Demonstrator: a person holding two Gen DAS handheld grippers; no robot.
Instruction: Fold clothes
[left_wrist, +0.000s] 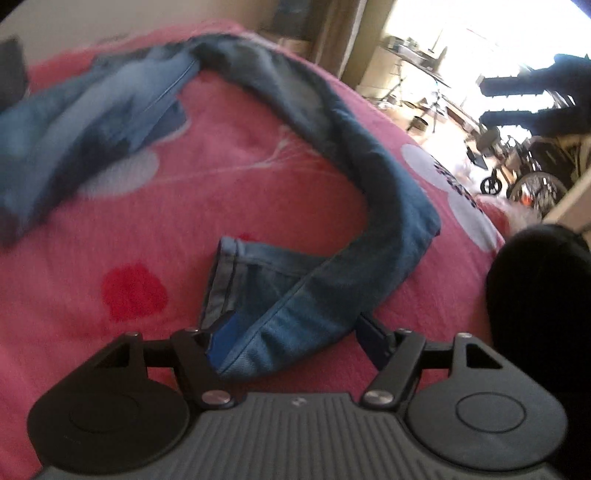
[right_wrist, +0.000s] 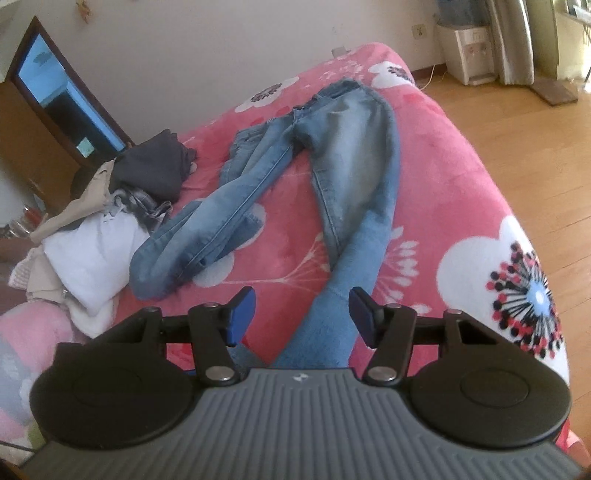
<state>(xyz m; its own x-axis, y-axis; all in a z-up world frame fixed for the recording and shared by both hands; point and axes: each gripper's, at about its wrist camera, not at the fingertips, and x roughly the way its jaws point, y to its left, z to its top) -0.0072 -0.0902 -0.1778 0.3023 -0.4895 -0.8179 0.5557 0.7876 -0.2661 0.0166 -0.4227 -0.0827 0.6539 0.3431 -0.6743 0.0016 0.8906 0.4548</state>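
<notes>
Denim jeans (right_wrist: 332, 155) lie unfolded on the pink bed (right_wrist: 461, 184), legs splayed, one crumpled. Left gripper (left_wrist: 291, 332) stands apart around a leg's hem end; right gripper (right_wrist: 303, 314) apart, over the other leg. Folding remains; clothes pile (right_wrist: 110, 206) beside.

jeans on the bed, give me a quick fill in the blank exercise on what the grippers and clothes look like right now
1. The jeans lie on a ____ blanket with white flowers.
2. The left gripper has the ____ end of one leg between its fingers.
3. The right gripper stands ____, a leg lying between its fingers.
4. The pile of other clothes lies on the bed's ____ side in the right wrist view.

Missing: pink; hem; open; left
</notes>
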